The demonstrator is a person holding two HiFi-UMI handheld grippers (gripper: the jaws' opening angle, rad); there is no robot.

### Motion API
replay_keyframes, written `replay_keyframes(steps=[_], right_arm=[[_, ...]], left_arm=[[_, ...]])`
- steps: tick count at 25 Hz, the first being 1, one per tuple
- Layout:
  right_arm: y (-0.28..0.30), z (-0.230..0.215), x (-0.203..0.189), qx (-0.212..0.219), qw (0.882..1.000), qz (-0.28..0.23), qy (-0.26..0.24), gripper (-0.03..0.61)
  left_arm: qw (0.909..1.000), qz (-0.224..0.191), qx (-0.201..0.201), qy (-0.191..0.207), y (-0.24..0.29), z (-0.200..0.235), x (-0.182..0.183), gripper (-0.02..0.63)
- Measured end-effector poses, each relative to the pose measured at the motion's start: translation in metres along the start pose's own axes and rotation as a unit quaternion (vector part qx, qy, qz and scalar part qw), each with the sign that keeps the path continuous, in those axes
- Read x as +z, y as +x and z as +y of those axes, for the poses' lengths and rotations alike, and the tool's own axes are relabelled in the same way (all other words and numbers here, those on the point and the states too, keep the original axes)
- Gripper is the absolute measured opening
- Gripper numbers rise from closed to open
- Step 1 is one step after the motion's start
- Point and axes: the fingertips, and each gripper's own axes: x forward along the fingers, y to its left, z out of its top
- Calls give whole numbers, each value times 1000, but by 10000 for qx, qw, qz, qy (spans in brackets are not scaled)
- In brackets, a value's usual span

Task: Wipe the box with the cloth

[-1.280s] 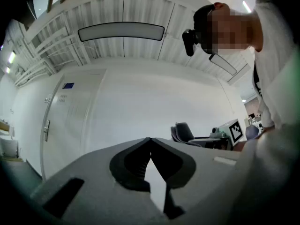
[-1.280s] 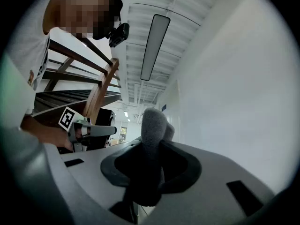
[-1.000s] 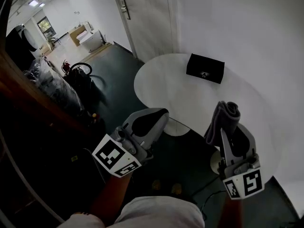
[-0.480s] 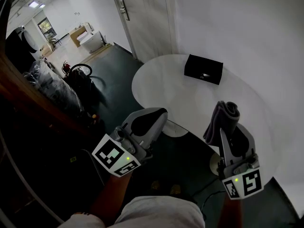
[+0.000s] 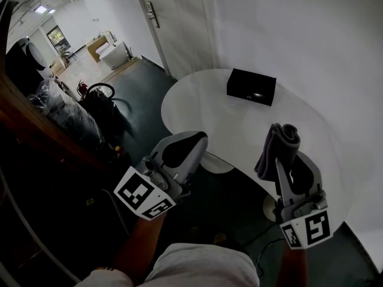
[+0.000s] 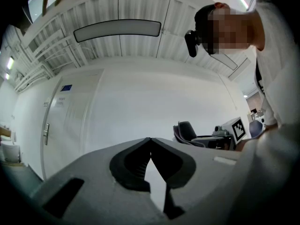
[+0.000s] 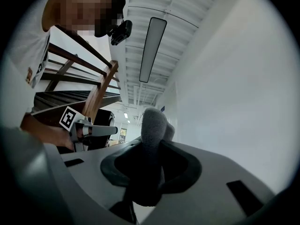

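While the right hand-held gripper [image 7: 151, 150] clamps the cloth [image 5: 280, 141], box [image 5: 251, 86] on table [image 5: 200, 103]

Left gripper [image 6: 150, 142] closed and empty; right gripper [image 7: 151, 148] clamps cloth [image 7: 153, 123].

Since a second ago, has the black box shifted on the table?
No. The black box keeps its place near the far edge of the white table; both drift left together in the head view, so only the camera moved.
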Motion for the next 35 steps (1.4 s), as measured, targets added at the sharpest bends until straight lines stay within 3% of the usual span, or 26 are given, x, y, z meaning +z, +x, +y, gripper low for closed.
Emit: replay_keyframes(steps=[9, 21, 35], right_arm=[[30, -16, -8, 46, 10000, 19, -53, 105], [43, -21, -11, -128, 9998, 108, -148, 105], [155, -44, -37, -523, 9978, 312, -277, 104]], left_arm=[[9999, -15, 103, 29, 15, 32, -6, 15], [9999, -79, -43, -50, 24, 47, -10, 15], [9990, -81, -406, -148, 67, 162, -34, 15]])
